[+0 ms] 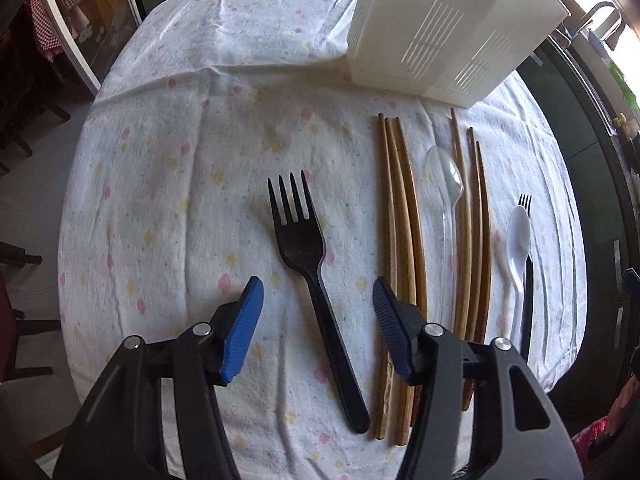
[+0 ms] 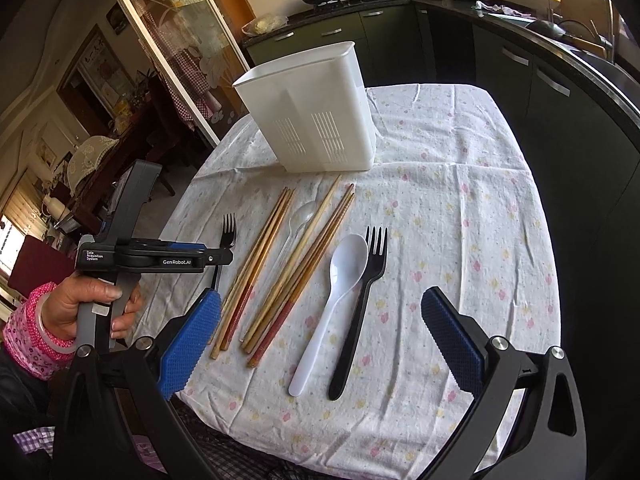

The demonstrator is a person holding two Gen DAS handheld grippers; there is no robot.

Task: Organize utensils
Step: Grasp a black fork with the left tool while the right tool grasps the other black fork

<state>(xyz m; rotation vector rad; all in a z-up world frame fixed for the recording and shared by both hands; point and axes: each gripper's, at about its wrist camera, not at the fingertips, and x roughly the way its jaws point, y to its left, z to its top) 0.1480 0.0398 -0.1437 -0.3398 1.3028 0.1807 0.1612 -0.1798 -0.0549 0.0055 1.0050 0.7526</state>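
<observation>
Left gripper part open over fork handle, not gripping; right gripper wide open, empty, above spoon

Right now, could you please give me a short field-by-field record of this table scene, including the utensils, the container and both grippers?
surface: table with floral cloth
container: white slotted holder, upright at the far end; inside not visible
chopsticks: two wooden groups, lying side by side
clear spoon: between the chopstick groups
white spoon: beside a black fork
second black fork: lying apart, left of the chopsticks
left gripper: open, pads either side of that fork's handle, not touching it
right gripper: open, holding nothing
</observation>
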